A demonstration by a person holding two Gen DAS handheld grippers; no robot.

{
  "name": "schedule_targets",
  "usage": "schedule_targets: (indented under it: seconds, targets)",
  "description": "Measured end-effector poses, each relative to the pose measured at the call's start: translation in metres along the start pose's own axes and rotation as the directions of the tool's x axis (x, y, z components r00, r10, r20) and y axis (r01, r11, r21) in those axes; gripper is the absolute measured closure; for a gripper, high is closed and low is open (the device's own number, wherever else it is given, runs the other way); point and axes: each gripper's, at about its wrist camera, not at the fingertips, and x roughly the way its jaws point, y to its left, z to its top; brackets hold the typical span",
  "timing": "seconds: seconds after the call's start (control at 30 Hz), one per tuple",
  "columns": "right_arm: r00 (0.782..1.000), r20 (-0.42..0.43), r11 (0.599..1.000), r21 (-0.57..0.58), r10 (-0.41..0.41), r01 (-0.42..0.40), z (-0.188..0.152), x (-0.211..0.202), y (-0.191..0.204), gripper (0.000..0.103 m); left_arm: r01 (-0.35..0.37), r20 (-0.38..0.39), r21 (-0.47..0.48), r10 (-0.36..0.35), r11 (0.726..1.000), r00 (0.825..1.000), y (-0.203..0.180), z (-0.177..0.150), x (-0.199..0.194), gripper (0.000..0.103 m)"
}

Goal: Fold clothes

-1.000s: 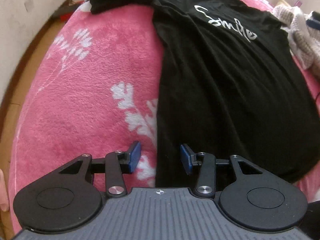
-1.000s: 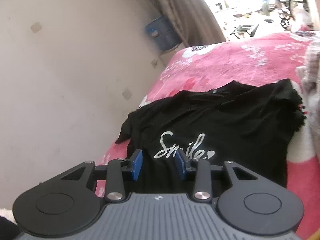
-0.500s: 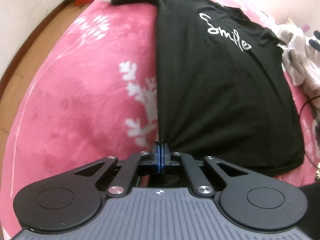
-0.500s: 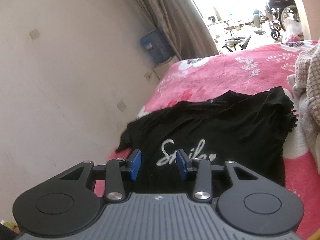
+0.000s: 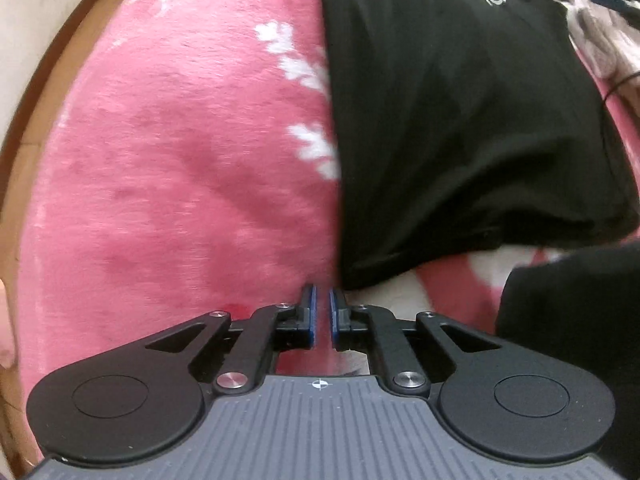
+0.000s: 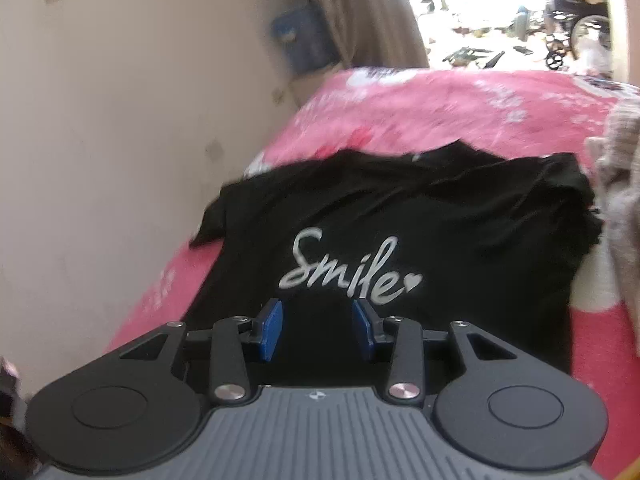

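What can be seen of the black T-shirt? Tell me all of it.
The black T-shirt looks like soft, thin knit. It lies spread face up on the pink blanket, with a white "Smile" print and small heart on the chest. One short sleeve sticks out sideways; the hem is rumpled. The left tool, jaws opening and empty, sits by its near corner; the open right tool is over its middle.

A bed covered by a fuzzy pink blanket with white flower prints carries everything. A black T-shirt with silver "Smile" lettering lies spread on it. A beige knitted garment lies just beside the shirt.
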Motion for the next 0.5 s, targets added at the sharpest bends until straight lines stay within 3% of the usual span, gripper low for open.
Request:
schedule_targets:
  seconds: [0.13,0.23,0.3,0.37,0.5]
  targets:
    - [0.993,-0.116,0.991,-0.128,0.016,-0.031,0.009,0.041,0.032,0.061,-0.035,0.122,-0.060,0.042,0.998,0.992,0.036,0.026,-0.020,0.082]
    - [0.983,-0.182,0.965,-0.250,0.029,-0.074,0.018,0.077,0.065,0.061,-0.021,0.238,-0.141,0.055,0.990,0.970,0.069,0.075,-0.016,0.079]
    - [0.977,-0.211,0.948,-0.305,0.028,-0.094,0.023,0.101,0.086,0.061,0.007,0.330,-0.202,0.061,0.979,0.942,0.090,0.111,-0.005,0.068]
    - [0.972,-0.235,0.930,-0.351,0.026,-0.110,0.028,0.124,0.105,0.061,0.061,0.409,-0.253,0.050,0.966,0.911,0.104,0.148,0.009,0.065]
    - [0.968,-0.251,0.910,-0.396,0.023,-0.124,0.034,0.156,0.132,0.061,0.145,0.500,-0.325,0.040,0.934,0.865,0.116,0.212,0.043,0.048]
